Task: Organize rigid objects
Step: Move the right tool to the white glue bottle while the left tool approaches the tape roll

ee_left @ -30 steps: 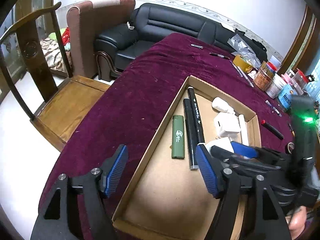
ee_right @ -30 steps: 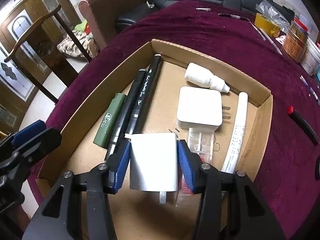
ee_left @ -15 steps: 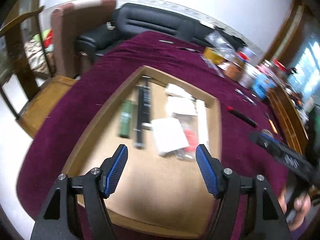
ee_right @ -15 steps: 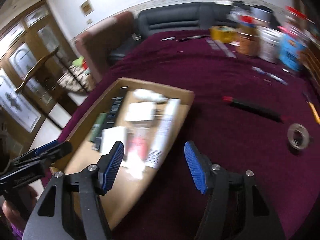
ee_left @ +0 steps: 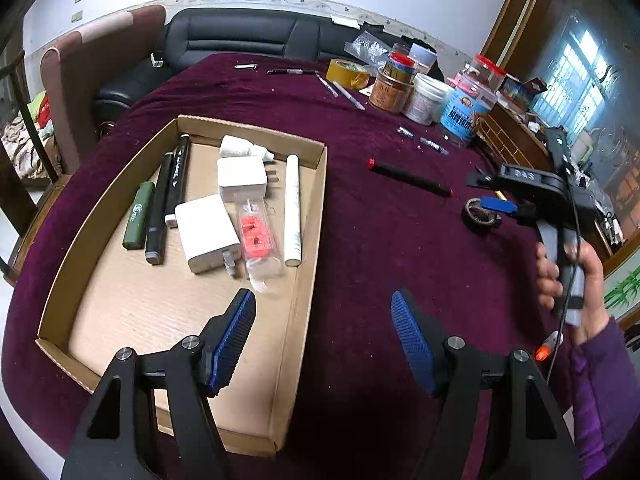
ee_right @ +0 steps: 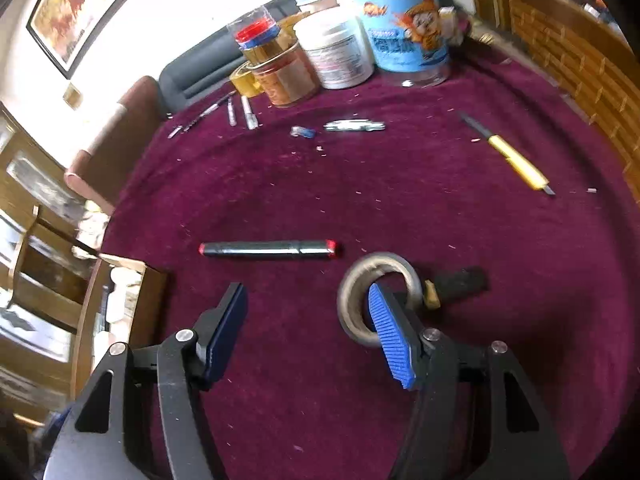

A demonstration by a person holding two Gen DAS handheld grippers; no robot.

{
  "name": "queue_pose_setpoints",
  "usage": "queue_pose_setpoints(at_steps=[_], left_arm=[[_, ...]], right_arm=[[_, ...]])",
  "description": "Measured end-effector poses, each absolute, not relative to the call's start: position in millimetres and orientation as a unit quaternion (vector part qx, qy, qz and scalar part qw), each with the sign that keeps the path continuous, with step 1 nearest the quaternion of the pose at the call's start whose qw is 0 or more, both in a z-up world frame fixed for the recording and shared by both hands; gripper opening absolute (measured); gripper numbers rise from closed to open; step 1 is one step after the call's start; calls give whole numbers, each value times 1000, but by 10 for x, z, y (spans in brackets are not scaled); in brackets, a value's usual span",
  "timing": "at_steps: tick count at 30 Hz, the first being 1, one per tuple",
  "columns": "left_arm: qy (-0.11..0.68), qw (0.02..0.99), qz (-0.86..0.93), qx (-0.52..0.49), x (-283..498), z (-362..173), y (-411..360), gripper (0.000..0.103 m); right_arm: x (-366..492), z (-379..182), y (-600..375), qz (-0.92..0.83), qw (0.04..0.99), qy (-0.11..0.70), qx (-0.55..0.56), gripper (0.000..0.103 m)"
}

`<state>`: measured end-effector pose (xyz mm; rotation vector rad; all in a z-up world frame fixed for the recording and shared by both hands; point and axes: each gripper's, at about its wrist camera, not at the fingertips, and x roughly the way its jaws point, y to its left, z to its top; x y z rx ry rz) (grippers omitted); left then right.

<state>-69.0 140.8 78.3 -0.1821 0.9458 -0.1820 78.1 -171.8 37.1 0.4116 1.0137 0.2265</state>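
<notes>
A cardboard tray [ee_left: 308, 216] on the maroon table holds two white chargers [ee_left: 206, 232], a green lighter [ee_left: 138, 216], black markers [ee_left: 170, 196], a white tube [ee_left: 293, 204], a white bottle and a red packet. My left gripper [ee_left: 322, 336] is open and empty over the tray's right wall. My right gripper [ee_right: 308, 330] is open and empty, low over the cloth to the right of the tray, and also shows in the left wrist view [ee_left: 496, 200]. Just ahead of it lie a black marker with red ends [ee_right: 268, 249] and a tape roll [ee_right: 376, 296].
Jars and tubs [ee_right: 340, 56] stand at the table's far edge with a yellow tape roll [ee_left: 347, 74]. A yellow craft knife [ee_right: 516, 160], pens [ee_right: 240, 112] and small metal pieces [ee_right: 352, 126] lie on the cloth. A black sofa [ee_left: 248, 36] and chairs stand beyond.
My right gripper has let go of the white charger in the tray, opened, and swung right over the cloth to the marker and tape roll. My left gripper has shifted right.
</notes>
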Motion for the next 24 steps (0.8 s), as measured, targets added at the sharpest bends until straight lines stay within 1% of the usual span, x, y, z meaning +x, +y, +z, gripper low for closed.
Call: queue_pose_setpoints(at_steps=[2, 6, 7, 9, 12, 16, 18, 21, 24], left_arm=[[459, 880, -85, -87, -698, 761, 1413, 65], [464, 877, -83, -91, -683, 720, 1423, 65], [465, 877, -82, -92, -681, 713, 1424, 65], [467, 875, -86, -94, -676, 702, 1420, 65], [471, 872, -93, -94, -678, 682, 1398, 65], [473, 870, -104, -93, -685, 670, 1364, 65], [477, 867, -112, -94, -683, 659, 1338, 65], [482, 863, -122, -93, -688, 642, 1293, 65], [479, 864, -127, -88, -721, 663, 1263, 65]], right_arm=[[902, 266, -1660, 103, 841, 495, 193, 62], [961, 112, -1532, 70, 838, 518, 155, 63], [959, 87, -1480, 83, 831, 527, 155, 65], [885, 68, -1369, 120, 817, 539, 165, 65], [700, 28, -1234, 210, 773, 560, 213, 66], [304, 97, -1035, 294, 731, 575, 220, 66], [134, 213, -1024, 315, 729, 569, 214, 66], [-20, 451, -1210, 307, 756, 539, 209, 66], [-173, 699, -1576, 239, 814, 494, 191, 66]])
